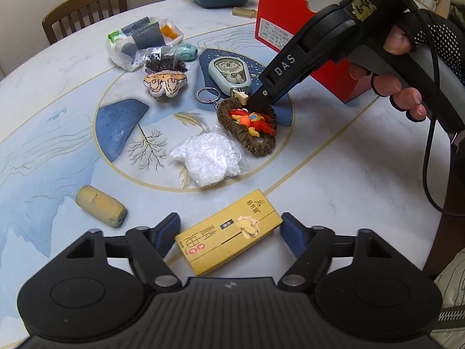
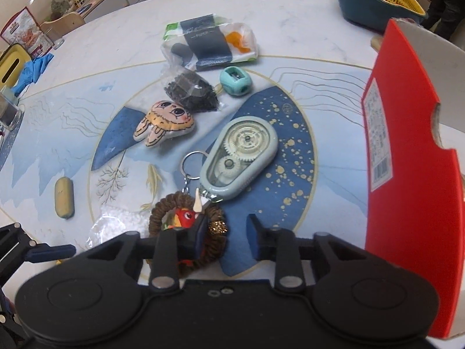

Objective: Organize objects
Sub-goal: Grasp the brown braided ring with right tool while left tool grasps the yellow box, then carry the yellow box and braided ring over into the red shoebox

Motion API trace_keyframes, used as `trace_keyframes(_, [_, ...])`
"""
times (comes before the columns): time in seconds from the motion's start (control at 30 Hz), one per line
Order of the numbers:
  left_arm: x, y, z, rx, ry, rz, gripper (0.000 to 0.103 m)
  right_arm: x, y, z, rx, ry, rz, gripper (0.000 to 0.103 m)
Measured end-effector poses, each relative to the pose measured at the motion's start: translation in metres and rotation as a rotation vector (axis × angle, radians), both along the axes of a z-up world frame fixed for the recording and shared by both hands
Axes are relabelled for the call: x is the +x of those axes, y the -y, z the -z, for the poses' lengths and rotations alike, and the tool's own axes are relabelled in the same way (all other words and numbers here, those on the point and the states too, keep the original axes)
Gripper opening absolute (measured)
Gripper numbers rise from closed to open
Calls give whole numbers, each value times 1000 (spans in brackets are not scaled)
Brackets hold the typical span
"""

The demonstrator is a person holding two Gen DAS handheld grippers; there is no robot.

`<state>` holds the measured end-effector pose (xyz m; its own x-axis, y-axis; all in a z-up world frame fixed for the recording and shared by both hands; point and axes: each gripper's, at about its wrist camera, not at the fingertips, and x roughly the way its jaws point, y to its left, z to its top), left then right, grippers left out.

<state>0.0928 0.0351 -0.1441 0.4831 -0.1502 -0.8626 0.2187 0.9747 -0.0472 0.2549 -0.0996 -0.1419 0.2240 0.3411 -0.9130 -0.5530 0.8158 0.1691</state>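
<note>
A flat yellow box [image 1: 229, 232] lies on the round table [image 1: 334, 180] close below my left gripper [image 1: 229, 228]. Its blue pads [image 1: 171, 229] touch the box's two ends, so it is shut on the box. A brown woven ring [image 1: 255, 145] with a red-orange figure inside and a keyring attached lies at the table's middle. My right gripper [image 2: 226, 232] points down at it. One finger [image 2: 200, 232] is inside the ring [image 2: 162, 212] and the other stands outside. The ring's rim is between them, and a gap shows beside the outer finger. This gripper is open.
A red box [image 2: 407, 145] stands at the right, with a blue-and-yellow basket [image 2: 377, 0] behind it. Around the ring lie a grey tape dispenser [image 2: 241, 151], a plush face [image 2: 165, 125], a white bag [image 1: 206, 157], a yellow cylinder [image 1: 100, 206], a tissue pack [image 2: 209, 43] and a teal sharpener [image 2: 235, 81].
</note>
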Motion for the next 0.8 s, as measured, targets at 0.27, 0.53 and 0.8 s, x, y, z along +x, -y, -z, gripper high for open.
trace_keyframes(0.27, [-4, 3, -1, 21, 4, 23, 74, -7, -9, -1, -20, 20, -34, 13])
trace_keyframes(0.53, [-4, -2, -1, 8, 1, -14, 74, -19, 7, -9, 4, 11, -19, 12])
trace_keyframes(0.8, [-4, -8, -6, -23, 1, -46, 74, -37, 35, -35, 66, 6, -6, 12])
